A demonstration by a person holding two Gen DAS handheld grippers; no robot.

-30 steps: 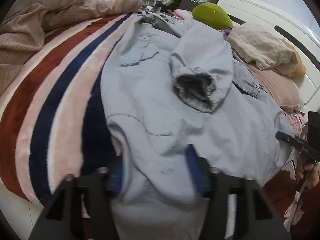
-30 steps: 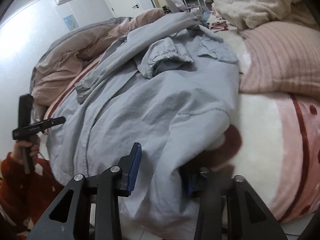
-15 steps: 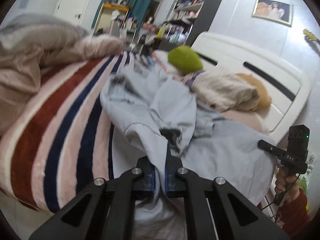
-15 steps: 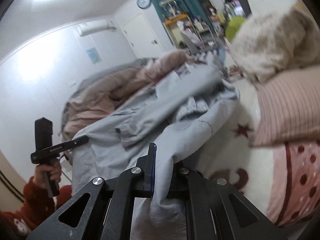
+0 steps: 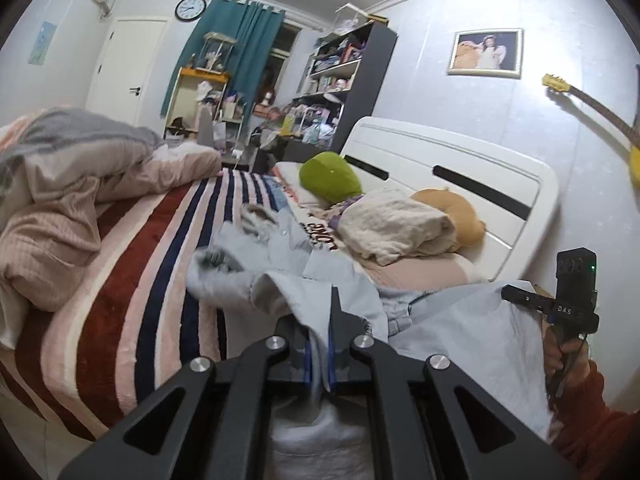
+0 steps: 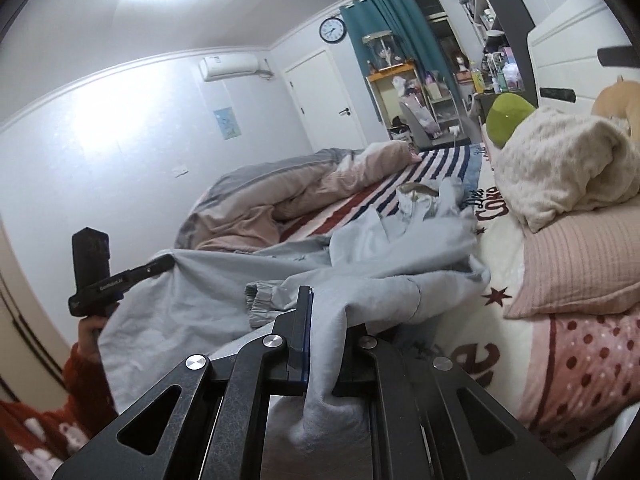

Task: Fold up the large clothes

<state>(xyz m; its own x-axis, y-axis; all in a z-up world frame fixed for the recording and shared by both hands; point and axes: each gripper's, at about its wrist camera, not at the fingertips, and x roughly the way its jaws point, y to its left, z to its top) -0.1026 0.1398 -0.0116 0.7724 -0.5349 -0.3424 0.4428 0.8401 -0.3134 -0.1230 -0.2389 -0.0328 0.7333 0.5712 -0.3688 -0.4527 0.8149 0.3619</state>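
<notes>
Both hand-held grippers are pinching the pale blue jacket (image 5: 460, 332). My left hand-held gripper (image 5: 319, 354) has its blue-padded fingers pressed together on a fold of the fabric, and my right hand-held gripper (image 6: 320, 344) is clamped on another bunch of the same cloth, which hangs down between its fingers. From the left wrist view I can see the right unit (image 5: 568, 300) held up at the far side of the jacket, gripped by a hand in a red sleeve. The jacket's near edge is lifted off the bed; the rest trails away from me across the striped blanket (image 5: 132, 280), with an elastic cuff (image 6: 264, 300) lying just beyond the right fingers. Past the jacket, toward the white headboard (image 5: 460, 164), sit a cream folded throw (image 5: 396, 224), a pink ribbed pillow (image 6: 580, 260) and a green plush (image 5: 330, 176). A rumpled pink-and-grey duvet (image 5: 60, 184) lies on the blanket's far side from the headboard.
</notes>
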